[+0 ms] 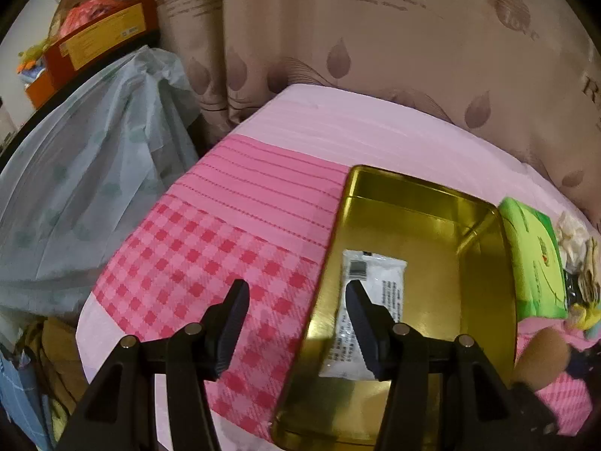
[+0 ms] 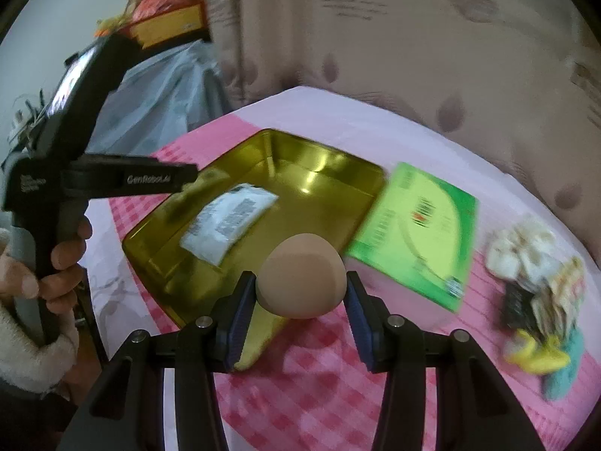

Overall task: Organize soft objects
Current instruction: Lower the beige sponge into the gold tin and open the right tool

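Note:
A gold metal tray [image 1: 484, 263] [image 2: 330, 173] lies on the pink checked cloth. A white tissue packet [image 1: 379, 274] [image 2: 233, 221] lies inside it. My left gripper [image 1: 296, 293] is open and empty, its fingers straddling the tray's left rim, over the packet's near end. My right gripper [image 2: 300, 285] is shut on a tan egg-shaped sponge [image 2: 300, 278], held just above the tray's near right corner. The sponge also shows blurred in the left wrist view [image 1: 541, 353]. The left gripper's body [image 2: 56, 158], held by a hand, shows in the right wrist view.
A green tissue pack [image 1: 533, 259] [image 2: 417, 225] lies right of the tray. A pile of small soft items [image 2: 537, 285] lies further right. A curtain [image 1: 375, 37] hangs behind. A plastic-covered stack [image 1: 82, 173] with a red box [image 1: 101, 34] stands at the left.

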Tool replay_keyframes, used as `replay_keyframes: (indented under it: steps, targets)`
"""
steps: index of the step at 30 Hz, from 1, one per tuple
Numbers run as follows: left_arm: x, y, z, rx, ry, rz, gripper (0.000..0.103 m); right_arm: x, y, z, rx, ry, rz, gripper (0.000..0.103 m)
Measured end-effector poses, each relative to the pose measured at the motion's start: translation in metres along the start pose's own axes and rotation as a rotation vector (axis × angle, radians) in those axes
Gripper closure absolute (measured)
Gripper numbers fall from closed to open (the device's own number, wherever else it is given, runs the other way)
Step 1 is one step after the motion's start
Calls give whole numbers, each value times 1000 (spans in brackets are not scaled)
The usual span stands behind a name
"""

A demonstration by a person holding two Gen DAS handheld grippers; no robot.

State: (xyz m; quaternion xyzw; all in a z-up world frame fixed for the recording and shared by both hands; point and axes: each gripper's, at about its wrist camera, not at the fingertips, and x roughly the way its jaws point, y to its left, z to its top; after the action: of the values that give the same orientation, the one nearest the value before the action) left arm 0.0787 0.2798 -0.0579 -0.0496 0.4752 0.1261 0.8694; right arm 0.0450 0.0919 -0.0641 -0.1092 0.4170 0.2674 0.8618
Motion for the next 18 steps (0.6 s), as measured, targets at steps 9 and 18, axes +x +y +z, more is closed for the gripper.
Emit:
replay_keyframes:
  steps: [9, 18]
  targets:
    - [6, 21, 2, -70, 12, 12, 48, 43, 24, 21, -48, 58, 28, 59]
    - [10, 24, 2, -73, 15, 21, 48, 71, 26, 32, -55, 107, 6, 59]
